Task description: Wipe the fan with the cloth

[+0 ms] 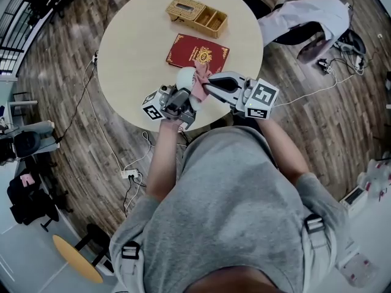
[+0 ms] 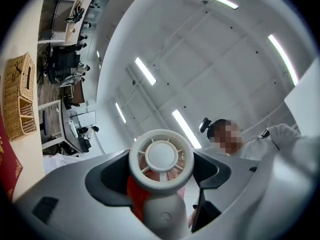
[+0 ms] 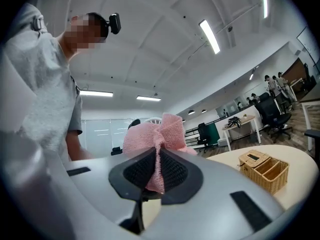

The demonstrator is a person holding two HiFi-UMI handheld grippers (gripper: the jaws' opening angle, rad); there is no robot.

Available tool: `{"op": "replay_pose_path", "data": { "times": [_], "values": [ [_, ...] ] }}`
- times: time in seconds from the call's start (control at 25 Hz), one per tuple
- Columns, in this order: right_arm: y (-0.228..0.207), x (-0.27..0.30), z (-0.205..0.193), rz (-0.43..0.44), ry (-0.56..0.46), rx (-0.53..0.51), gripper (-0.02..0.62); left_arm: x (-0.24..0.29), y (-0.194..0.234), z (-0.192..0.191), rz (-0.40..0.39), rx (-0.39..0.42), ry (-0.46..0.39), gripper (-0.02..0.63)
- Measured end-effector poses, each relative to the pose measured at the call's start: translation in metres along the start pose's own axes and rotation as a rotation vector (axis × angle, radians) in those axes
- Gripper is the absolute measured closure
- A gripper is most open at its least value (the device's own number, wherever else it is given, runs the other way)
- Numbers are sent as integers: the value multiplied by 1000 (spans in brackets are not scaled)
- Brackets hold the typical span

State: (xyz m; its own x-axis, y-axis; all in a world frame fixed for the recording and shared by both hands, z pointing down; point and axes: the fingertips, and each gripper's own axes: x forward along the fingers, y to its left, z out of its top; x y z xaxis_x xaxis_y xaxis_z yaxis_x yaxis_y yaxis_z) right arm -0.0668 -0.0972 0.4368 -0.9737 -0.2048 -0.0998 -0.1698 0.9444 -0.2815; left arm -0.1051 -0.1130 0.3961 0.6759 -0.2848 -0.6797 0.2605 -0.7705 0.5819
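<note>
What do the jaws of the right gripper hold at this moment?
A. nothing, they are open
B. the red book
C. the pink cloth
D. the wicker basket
C: the right gripper view shows the right gripper shut on the pink cloth. The red book and the wicker basket lie on the table, and the left gripper holds the white fan.

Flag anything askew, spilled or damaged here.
Nothing stands out. The left gripper holds the fan, the right gripper grips the pink cloth, and the red book and wicker basket lie flat on the table.
</note>
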Motion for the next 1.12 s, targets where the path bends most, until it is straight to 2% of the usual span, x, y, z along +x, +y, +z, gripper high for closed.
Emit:
{"op": "replay_pose_path", "data": {
  "times": [0.16,0.48,0.6,0.72,1.0,1.12],
  "values": [
    [13,5,-11,25,45,-30,565,5,2,10,-7,4,-41,222],
    [25,1,-22,49,75,-20,565,1,4,25,-15,-27,-139,222],
    [31,-1,-25,68,79,-5,565,5,-3,27,-42,-45,-159,222],
    [35,-2,-20,72,46,16,565,1,-3,25,-51,-40,-148,222],
    [19,3,3,28,-33,28,565,6,-17,18,-173,-89,-171,222],
    [18,5,3,8,-38,30,565,11,-20,19,-168,-96,-171,222]
  ]
}}
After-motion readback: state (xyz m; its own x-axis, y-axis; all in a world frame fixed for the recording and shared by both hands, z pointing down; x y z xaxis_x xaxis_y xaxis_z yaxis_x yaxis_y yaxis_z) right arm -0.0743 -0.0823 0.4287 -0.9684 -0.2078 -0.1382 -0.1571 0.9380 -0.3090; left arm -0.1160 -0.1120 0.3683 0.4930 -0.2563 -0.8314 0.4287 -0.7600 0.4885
